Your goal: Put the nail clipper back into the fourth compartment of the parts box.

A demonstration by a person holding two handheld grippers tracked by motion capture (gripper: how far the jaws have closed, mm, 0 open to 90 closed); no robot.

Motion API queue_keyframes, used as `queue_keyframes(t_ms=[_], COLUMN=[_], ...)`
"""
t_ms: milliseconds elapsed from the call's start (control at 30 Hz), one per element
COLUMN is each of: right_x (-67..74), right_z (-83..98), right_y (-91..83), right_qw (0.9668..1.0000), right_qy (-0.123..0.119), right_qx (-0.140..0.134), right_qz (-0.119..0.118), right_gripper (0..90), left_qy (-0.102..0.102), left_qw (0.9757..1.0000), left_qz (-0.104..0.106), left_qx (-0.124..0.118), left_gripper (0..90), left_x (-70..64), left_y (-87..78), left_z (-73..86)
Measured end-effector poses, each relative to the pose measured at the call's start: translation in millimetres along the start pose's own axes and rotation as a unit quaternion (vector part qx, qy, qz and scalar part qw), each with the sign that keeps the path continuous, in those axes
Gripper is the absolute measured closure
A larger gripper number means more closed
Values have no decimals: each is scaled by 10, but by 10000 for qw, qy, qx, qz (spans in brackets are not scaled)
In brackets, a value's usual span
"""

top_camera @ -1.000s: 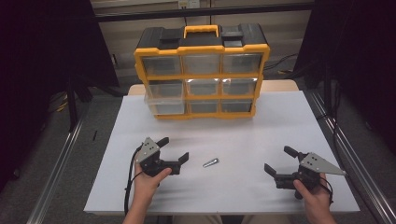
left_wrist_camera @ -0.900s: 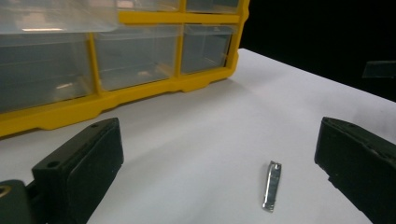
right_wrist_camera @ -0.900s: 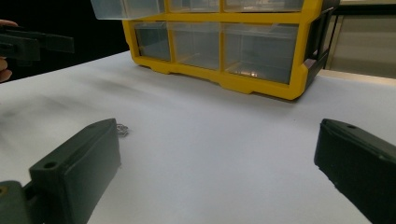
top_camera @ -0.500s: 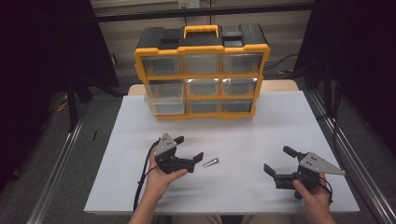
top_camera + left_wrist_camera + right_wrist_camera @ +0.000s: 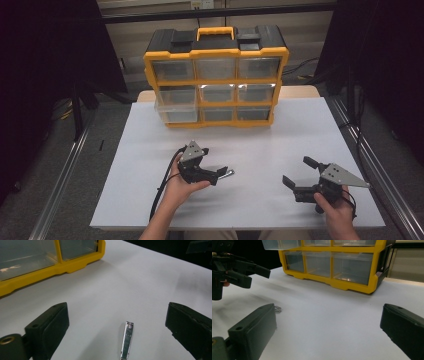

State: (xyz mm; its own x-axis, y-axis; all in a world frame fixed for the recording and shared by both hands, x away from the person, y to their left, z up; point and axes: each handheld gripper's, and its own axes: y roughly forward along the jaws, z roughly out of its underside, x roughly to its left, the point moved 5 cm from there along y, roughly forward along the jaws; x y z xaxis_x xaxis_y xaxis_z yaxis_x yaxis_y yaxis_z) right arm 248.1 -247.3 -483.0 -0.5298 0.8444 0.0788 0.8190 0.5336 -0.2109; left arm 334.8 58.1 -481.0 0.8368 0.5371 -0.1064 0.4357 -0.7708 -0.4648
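Left gripper [image 5: 117, 327], jaws wide and just closing slightly, straddles one small flat silver metal nail clipper [image 5: 126, 340] lying untouched on the white surface [image 5: 280, 140]. Right gripper [image 5: 299, 174] hangs wide, holding nothing. One yellow nine-drawer plastic organizer [image 5: 216, 75] stands behind.

Silver nail clipper [image 5: 126, 340] on white table [image 5: 280, 145] — yellow-and-black drawer organizer [image 5: 216, 75], black left gripper [image 5: 212, 172].

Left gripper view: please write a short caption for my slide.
Open left gripper approaches a metal nail clipper lying between its jaws, untouched, near the yellow drawer organizer.
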Motion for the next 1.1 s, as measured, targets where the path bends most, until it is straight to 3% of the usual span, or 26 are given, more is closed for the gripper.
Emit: queue_keyframes(t_ms=[133,233,267,300,400,433,533,567,600,733,767,933,967,1000,1033,1100], right_x=[-2,-7,-6,-6,-1,0,-4,-5,-5,-9,-10,-5,-4,-5,-5,-8], right_z=[-1,-3,-2,-2,2,1,-3,-4,-4,-3,-3,-5,-5,-6,-6,-8], right_y=[1,0,0,0,-1,-1,-1,-3,-4,-6,-5,-2,-3,-4,-4,-8], right_qw=[10000,10000,10000,10000,10000,10000,10000,10000,10000,10000,10000,10000,10000,10000,10000,10000], right_qy=[1,-11,-10,-8,6,3,-52,-50,-46,-38,-36,-49,-49,-45,-45,-48], right_qx=[-2,-14,-10,-8,15,15,-4,-8,-8,-1,-4,-13,-14,-14,-16,-16], right_qz=[3,11,9,6,-9,-15,-21,-15,-12,-20,-17,-27,-29,-23,-25,-31], right_gripper=[0,1,1,0,2,2,2,2,2,2,2,4,4,4,4,4], left_qy=[191,152,116,142,180,293,283,336,432,460,561,513,699,587,656,615], left_qw=[9995,9995,9991,9984,9976,9964,9953,9939,9925,9899,9879,9833,9790,9795,9777,9769], left_qz=[3,82,191,150,205,245,331,447,423,502,542,682,746,755,745,674], left_qx=[256,271,357,517,632,759,865,950,1061,1240,1344,1607,1763,1773,1850,1934], left_gripper=[71,109,121,136,189,217,288,312,337,398,402,453,495,525,539,574], left_x=[-31,-42,-56,-58,-75,-81,-87,-98,-97,-117,-126,-125,-106,-124,-116,-98], left_y=[77,106,144,150,183,203,221,253,257,299,324,389,391,407,412,426], left_z=[-43,-52,-55,-52,-59,-80,-101,-109,-112,-105,-96,-64,-62,-57,-56,-51])
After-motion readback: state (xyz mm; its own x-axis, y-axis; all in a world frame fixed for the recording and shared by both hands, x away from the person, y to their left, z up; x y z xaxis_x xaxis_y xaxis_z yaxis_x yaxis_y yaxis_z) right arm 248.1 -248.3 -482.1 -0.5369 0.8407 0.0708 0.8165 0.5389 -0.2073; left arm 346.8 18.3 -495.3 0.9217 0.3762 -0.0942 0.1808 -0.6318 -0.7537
